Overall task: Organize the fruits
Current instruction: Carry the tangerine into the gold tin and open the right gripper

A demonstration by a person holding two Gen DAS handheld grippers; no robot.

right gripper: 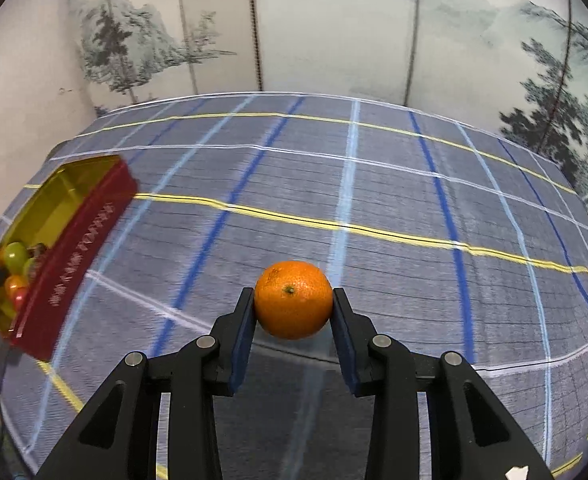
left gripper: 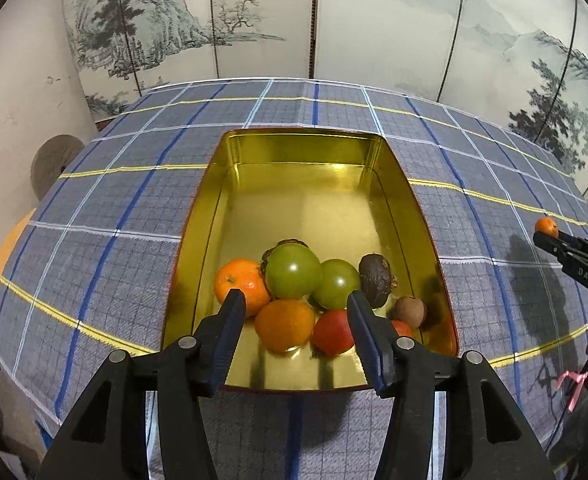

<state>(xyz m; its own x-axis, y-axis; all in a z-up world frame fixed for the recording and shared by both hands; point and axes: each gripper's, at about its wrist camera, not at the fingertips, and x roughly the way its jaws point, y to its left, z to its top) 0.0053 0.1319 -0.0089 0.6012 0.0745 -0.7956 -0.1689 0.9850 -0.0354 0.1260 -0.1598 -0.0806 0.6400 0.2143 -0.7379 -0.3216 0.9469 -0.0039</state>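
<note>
Left-wrist view: dark fruit (left gripper: 290,243) mostly hidden behind green tomato (left gripper: 293,271), red fruit (left gripper: 401,328) half behind a left-gripper finger (left gripper: 367,330); right-wrist tablecloth (right gripper: 373,184) motion-blurred.

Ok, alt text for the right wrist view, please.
The right gripper clamps an orange above a blue plaid tablecloth. At far left stands a red tin with a gold interior, holding other fruit.

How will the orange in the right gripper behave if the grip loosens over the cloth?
The orange is round, so it would probably roll on the flat tablecloth. The right gripper touches it only at two sides, so it may pivot. Its dimpled peel likely resists slipping.
</note>
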